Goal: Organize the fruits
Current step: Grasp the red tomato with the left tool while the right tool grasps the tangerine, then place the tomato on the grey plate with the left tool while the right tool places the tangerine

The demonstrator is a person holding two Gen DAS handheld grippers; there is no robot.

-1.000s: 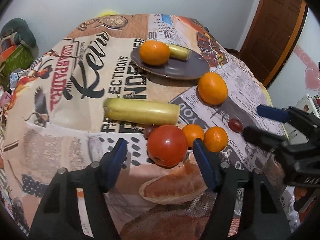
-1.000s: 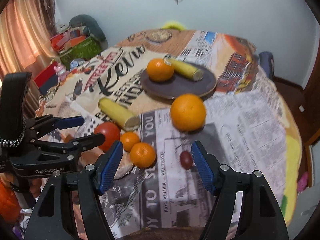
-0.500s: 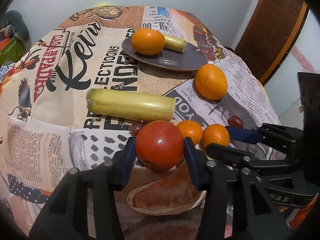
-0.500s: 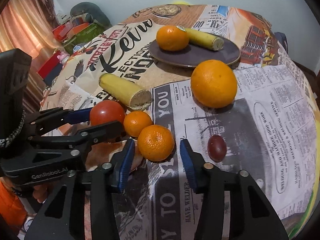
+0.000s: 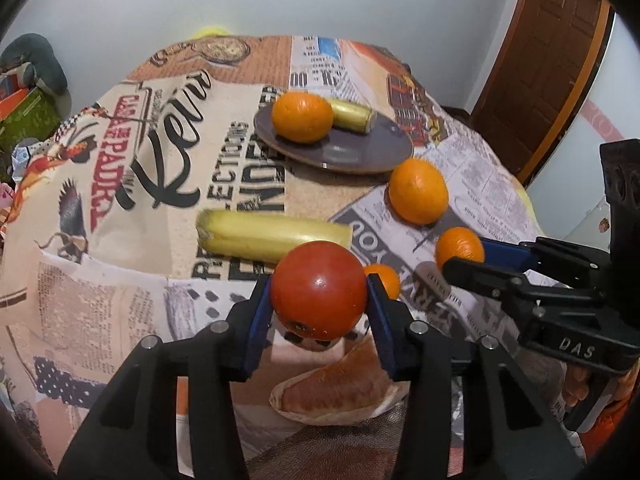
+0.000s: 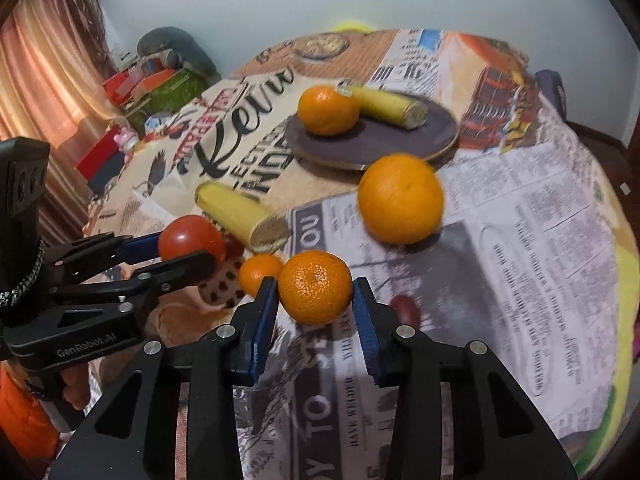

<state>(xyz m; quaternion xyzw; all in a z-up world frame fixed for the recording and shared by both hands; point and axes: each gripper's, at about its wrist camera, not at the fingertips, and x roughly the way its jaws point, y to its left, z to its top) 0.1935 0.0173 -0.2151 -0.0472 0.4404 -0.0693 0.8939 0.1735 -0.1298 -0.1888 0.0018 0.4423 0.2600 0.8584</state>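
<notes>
The left hand-held gripper (image 5: 320,292) had just closed its blue pads on a red tomato (image 5: 319,290) and held it a little above the bench (image 5: 120,280). The right hand-held gripper (image 6: 316,300) had just closed on a small mandarin (image 6: 315,286), which sat right between its pads. Further back, a dark plate (image 6: 400,140) held one orange (image 6: 329,110) and a piece of banana (image 6: 390,106). A big orange (image 6: 400,199) lay near the plate.
</notes>
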